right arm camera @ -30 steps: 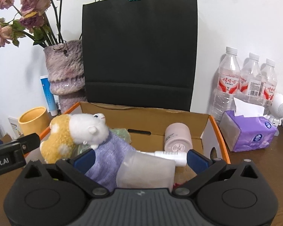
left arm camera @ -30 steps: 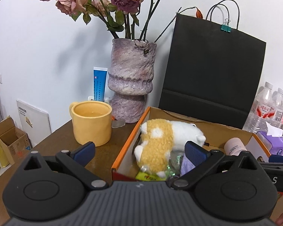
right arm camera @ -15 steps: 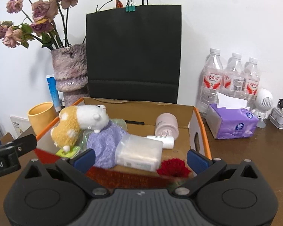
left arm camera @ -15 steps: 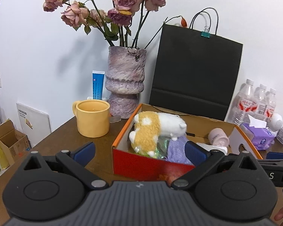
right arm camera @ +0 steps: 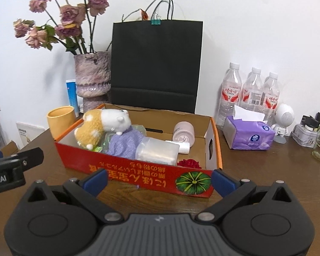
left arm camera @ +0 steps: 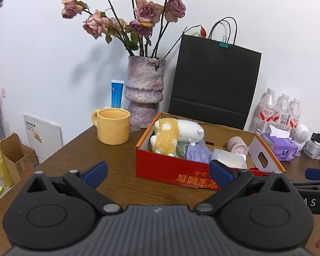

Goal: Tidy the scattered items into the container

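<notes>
White wall backs a brown wooden table [left arm camera: 121,183], and everything here is placed from the red cardboard box [left arm camera: 172,171] on it.

Left wrist view: the left gripper [left arm camera: 157,173] hangs before the box's left front corner, its jaws spread wide with nothing between them. Inside the box, at its left end, lies a yellow-and-white plush toy [left arm camera: 175,137]; a lilac cloth [left arm camera: 197,153] and a clear plastic tub [left arm camera: 229,160] sit just right of it, and a pink jar [left arm camera: 237,146] stands toward the right rear. A yellow mug [left arm camera: 113,125] stands left of the box, outside it, near the vase [left arm camera: 145,93].

Right wrist view: the right gripper [right arm camera: 159,180] faces the box's long front wall squarely, equally wide open and empty, the box's long axis running across both fingers. A red flower [right arm camera: 188,163] rests in the front right corner. A purple tissue pack [right arm camera: 248,136] and water bottles [right arm camera: 250,91] stand right of the box.

The loose items lie in the box; the table around it shows only standing things, which fits a finished tidy.
</notes>
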Tool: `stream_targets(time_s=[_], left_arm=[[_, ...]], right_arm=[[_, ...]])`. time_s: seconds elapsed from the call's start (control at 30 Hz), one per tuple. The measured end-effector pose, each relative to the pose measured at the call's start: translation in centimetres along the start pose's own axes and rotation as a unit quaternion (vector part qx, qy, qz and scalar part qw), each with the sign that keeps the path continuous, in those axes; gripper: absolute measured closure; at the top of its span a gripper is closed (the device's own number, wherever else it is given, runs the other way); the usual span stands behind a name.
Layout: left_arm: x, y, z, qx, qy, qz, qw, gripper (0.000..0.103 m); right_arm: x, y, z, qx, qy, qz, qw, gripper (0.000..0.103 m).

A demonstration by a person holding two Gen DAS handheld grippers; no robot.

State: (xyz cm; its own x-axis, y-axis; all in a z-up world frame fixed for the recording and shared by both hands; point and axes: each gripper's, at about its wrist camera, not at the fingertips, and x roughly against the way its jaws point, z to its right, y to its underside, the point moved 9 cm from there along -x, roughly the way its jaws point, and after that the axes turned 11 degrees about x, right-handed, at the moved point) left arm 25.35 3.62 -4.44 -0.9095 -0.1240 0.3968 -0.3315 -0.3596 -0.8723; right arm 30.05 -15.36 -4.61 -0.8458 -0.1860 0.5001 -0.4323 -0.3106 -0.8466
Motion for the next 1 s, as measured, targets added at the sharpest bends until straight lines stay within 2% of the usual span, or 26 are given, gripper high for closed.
stream_targets(time_s=[0.37,0.77,1.0], left_arm=[[3.9,0.9,-0.4,-0.014,0.007,-0.007,0.9998,0.000],[8.9,2.0,0.2,-0.036,0.011,0.018,0.9991,0.000],[10.2,3.3,-0.1,-0.011,0.025,0.010,0.9996,0.000]], right_arm=[[4.6,1.4,-0.9,0.006,-0.014,0.020,1.000,0.000],[8.6,2.5,-0.5,-0.003,-0.025,0.049,0.998,0.000],[10.3,2.9,-0.4,-0.006,-0.031,0.064,0.997,0.000]])
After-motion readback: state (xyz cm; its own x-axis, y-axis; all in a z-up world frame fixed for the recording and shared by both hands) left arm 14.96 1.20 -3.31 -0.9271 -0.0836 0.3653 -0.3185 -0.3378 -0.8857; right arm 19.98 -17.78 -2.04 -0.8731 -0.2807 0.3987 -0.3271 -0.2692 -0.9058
